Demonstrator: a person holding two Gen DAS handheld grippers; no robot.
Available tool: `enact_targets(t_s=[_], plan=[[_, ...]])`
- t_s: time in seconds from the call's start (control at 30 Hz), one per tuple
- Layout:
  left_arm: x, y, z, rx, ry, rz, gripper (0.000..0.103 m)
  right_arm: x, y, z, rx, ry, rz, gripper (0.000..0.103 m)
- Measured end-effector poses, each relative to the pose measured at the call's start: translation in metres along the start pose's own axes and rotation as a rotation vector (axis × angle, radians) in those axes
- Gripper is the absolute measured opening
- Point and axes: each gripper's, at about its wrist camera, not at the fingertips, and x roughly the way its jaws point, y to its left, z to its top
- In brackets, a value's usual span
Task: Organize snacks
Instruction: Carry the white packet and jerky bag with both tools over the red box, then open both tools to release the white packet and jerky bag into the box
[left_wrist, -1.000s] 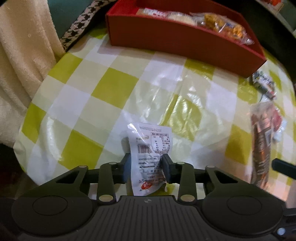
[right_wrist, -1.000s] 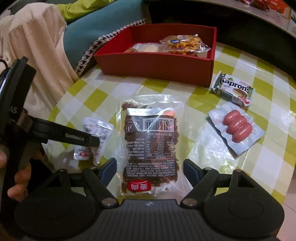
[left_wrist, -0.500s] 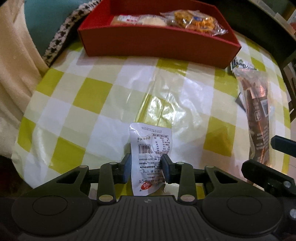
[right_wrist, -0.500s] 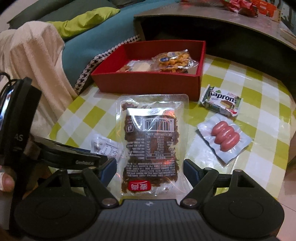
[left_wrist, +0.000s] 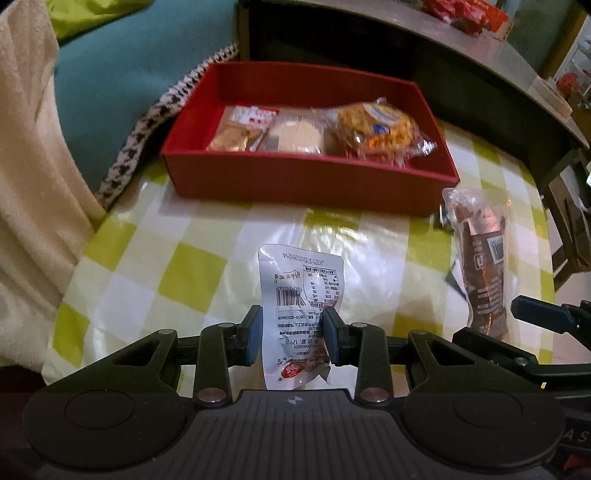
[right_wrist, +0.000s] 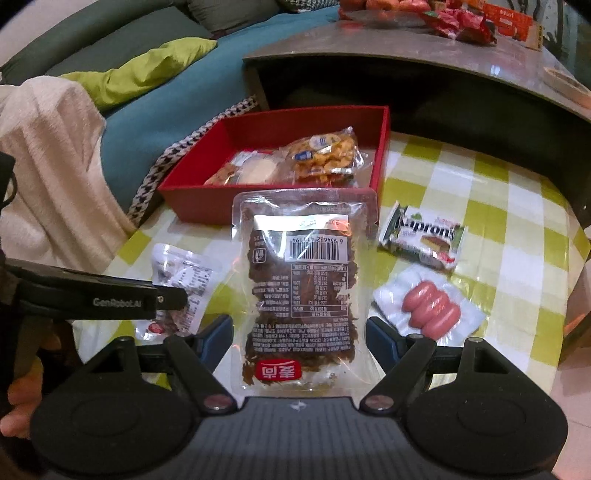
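Observation:
My left gripper is shut on a small white snack packet and holds it above the checked table; the packet also shows in the right wrist view. My right gripper is shut on a large clear packet of dark dried meat, lifted off the table; it also shows in the left wrist view. The red box at the far side holds a yellow cracker packet and two smaller snacks. The box also shows in the right wrist view.
A Kaprons wafer packet and a sealed pack of pink sausages lie on the yellow-checked tablecloth at the right. A cream blanket and teal sofa lie left. A dark low table stands behind the box.
Both grippers have risen and tilted up with their packets. The red box now shows its inside, and more of the room behind has come into view.

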Motion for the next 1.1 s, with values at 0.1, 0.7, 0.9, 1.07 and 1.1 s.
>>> enact_targets(t_s=[0.1, 0.7, 0.9, 1.07, 1.1], plan=[[0.003, 0.003, 0.008, -0.011, -0.01, -0.004, 0.042, 0.003, -0.002, 0.008, 0.009, -0.008, -0.001, 0.084], [0.003, -0.002, 0.079, -0.009, -0.134, -0.013, 0.042, 0.019, -0.016, 0.086, 0.04, -0.117, 0.009, 0.084], [0.014, -0.001, 0.106, -0.024, -0.152, -0.016, 0.042, 0.039, -0.019, 0.111, 0.041, -0.123, 0.011, 0.084], [0.026, -0.002, 0.124, -0.031, -0.163, -0.001, 0.042, 0.054, -0.02, 0.127, 0.035, -0.129, 0.009, 0.084], [0.029, -0.001, 0.128, -0.034, -0.164, -0.001, 0.042, 0.057, -0.021, 0.129, 0.035, -0.129, 0.006, 0.084]])
